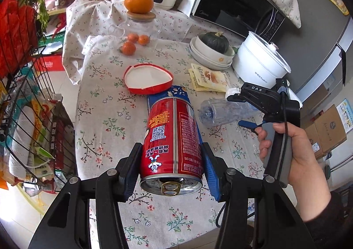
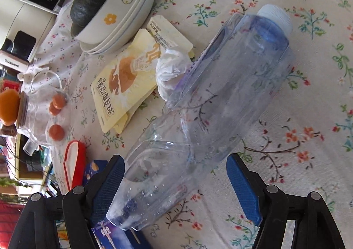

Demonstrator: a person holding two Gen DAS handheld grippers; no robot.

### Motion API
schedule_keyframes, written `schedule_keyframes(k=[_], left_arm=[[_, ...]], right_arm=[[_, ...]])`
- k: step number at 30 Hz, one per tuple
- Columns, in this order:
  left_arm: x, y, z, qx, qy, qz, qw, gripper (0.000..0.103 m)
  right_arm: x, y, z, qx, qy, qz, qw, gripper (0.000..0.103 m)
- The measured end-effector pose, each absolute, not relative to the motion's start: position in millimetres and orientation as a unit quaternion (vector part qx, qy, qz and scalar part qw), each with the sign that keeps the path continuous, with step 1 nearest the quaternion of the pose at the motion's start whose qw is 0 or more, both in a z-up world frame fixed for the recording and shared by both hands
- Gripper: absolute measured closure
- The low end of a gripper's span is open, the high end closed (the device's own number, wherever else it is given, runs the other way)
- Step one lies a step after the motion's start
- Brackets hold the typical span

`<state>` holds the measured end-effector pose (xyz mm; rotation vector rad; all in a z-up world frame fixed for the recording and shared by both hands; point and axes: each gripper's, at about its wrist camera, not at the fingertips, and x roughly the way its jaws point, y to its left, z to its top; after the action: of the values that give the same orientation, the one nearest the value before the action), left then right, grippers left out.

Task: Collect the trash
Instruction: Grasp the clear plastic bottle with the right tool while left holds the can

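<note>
My left gripper (image 1: 172, 169) is shut on a red drink can (image 1: 173, 136), held on its side above the floral tablecloth, pull-tab end toward the camera. A clear plastic bottle (image 2: 211, 103) with a white cap lies on the table between the fingers of my right gripper (image 2: 176, 185). The left pad (image 2: 108, 185) touches the bottle; the right pad (image 2: 242, 187) stands apart from it, so the gripper is open. The bottle (image 1: 222, 112) and right gripper (image 1: 247, 110) also show in the left wrist view. A crumpled white tissue (image 2: 172, 68), yellow snack wrappers (image 2: 130, 81) and a red-rimmed lid (image 1: 147, 79) lie on the table.
A blue packet (image 1: 174, 92) lies under the can. Stacked bowls with a dark squash (image 1: 211, 50), a white electric pot (image 1: 260, 59), a microwave (image 1: 233, 0) and a glass jar with oranges (image 1: 139, 28) stand at the back. A wire rack (image 1: 26, 99) stands left of the table.
</note>
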<state>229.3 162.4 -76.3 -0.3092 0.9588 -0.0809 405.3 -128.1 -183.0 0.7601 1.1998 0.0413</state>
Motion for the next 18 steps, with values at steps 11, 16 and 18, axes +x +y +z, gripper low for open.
schedule_keyframes(k=[11, 16, 18], left_arm=[[233, 161, -80, -0.149, 0.465, -0.038, 0.872, 0.048], [233, 154, -82, -0.146, 0.468, -0.048, 0.87, 0.048], [232, 150, -83, -0.143, 0.469, -0.053, 0.87, 0.048]], right_arm=[[409, -134, -187, 0.358, 0.55, 0.031, 0.754, 0.027], [392, -146, -181, 0.306, 0.569, 0.048, 0.762, 0.036], [384, -149, -176, 0.253, 0.579, 0.048, 0.774, 0.038]])
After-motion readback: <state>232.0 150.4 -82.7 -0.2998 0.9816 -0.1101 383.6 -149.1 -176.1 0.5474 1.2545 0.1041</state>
